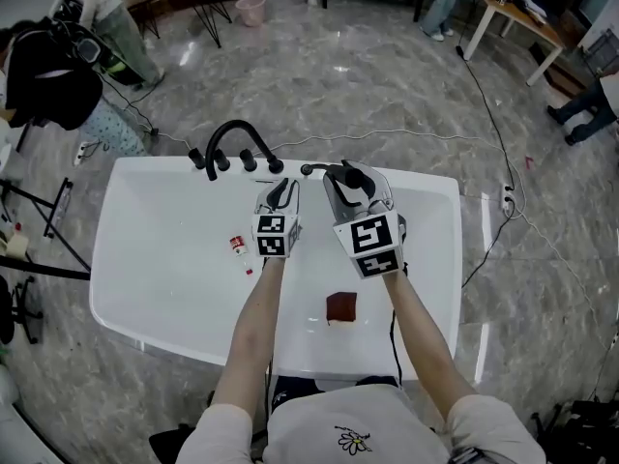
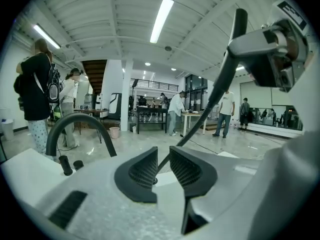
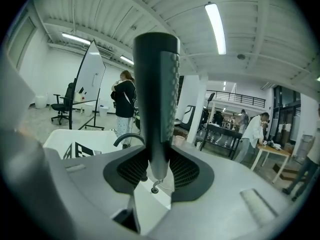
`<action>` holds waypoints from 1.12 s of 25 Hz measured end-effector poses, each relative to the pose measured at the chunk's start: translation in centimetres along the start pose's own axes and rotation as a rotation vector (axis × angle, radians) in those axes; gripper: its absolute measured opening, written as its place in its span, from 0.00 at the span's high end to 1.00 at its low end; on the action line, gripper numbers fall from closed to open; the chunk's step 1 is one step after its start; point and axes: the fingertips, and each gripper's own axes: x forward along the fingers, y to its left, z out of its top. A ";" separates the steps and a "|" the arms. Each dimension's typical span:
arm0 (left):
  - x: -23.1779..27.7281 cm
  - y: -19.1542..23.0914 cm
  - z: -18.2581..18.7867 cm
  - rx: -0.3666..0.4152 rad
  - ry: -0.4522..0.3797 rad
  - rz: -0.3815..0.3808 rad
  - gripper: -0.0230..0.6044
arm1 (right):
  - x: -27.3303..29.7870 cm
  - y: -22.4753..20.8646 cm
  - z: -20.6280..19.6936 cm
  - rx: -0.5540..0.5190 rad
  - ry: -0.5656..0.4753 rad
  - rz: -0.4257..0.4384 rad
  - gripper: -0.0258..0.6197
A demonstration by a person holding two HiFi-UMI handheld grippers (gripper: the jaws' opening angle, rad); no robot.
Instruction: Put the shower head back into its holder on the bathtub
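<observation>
One white bathtub [image 1: 124, 259] on marble floor [image 1: 387, 85]; left gripper [image 2: 162, 168] fingers [image 2: 142, 175] apart, right gripper [image 3: 159, 170] clamping shower head [image 3: 157, 94].

No legible words or numbers; only black-and-white square markers [image 1: 274, 235] on the left hand-held gripper [image 1: 281, 191] and right hand-held gripper [image 1: 345, 177].

Head view: the right gripper [image 1: 346, 174] is covering most of the shower head [image 1: 314, 170] (only a dark tip is showing). A small red-and-white item [image 1: 238, 245] is lying on the bathtub [image 1: 155, 259], too small to identify. Left gripper view: the hose [image 2: 197, 126] is vanishing at its lower end behind the pads of the left gripper [image 2: 163, 152].
</observation>
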 end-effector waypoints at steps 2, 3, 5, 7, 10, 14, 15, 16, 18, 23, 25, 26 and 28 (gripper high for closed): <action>-0.1 0.1 0.1 -0.005 -0.011 -0.002 0.85 | 1.4 0.2 -1.2 0.009 0.017 0.011 0.74; -0.4 0.3 0.0 -0.011 -0.014 0.002 0.85 | 2.2 0.4 -1.8 0.012 0.025 0.017 0.74; -1.1 0.9 -0.4 -0.035 -0.020 0.018 0.85 | 3.7 0.9 -3.2 0.016 0.040 0.032 0.74; -1.8 1.5 -1.1 -0.061 -0.026 0.032 0.85 | 5.7 1.4 -4.9 0.017 0.054 0.049 0.74; -2.8 2.0 -3.0 -0.076 -0.011 0.036 0.85 | 9.0 1.7 -7.7 0.027 0.080 0.064 0.74; -3.6 3.8 -5.8 -0.117 0.010 0.050 0.85 | 13.7 1.6 -11.9 0.054 0.136 0.053 0.74; -3.7 4.3 -6.5 -0.113 0.020 0.051 0.85 | 14.9 1.6 -12.9 0.046 0.153 0.050 0.74; -3.8 5.0 -7.3 -0.111 0.029 0.054 0.85 | 16.1 1.8 -13.9 0.038 0.170 0.050 0.74; -4.1 6.3 -8.9 -0.128 0.041 0.070 0.85 | 18.3 2.2 -15.7 0.021 0.195 0.053 0.74; -4.0 8.7 -12.4 -0.186 0.046 0.100 0.85 | 23.2 3.2 -19.4 -0.014 0.239 0.059 0.74; -3.9 8.6 -13.5 -0.198 0.043 0.096 0.85 | 24.5 3.3 -20.6 -0.017 0.252 0.053 0.74; -3.9 8.6 -14.1 -0.203 0.045 0.094 0.85 | 25.0 3.3 -21.1 -0.016 0.256 0.048 0.74; -3.8 8.8 -15.4 -0.218 0.055 0.097 0.85 | 25.9 3.5 -22.0 -0.019 0.266 0.044 0.74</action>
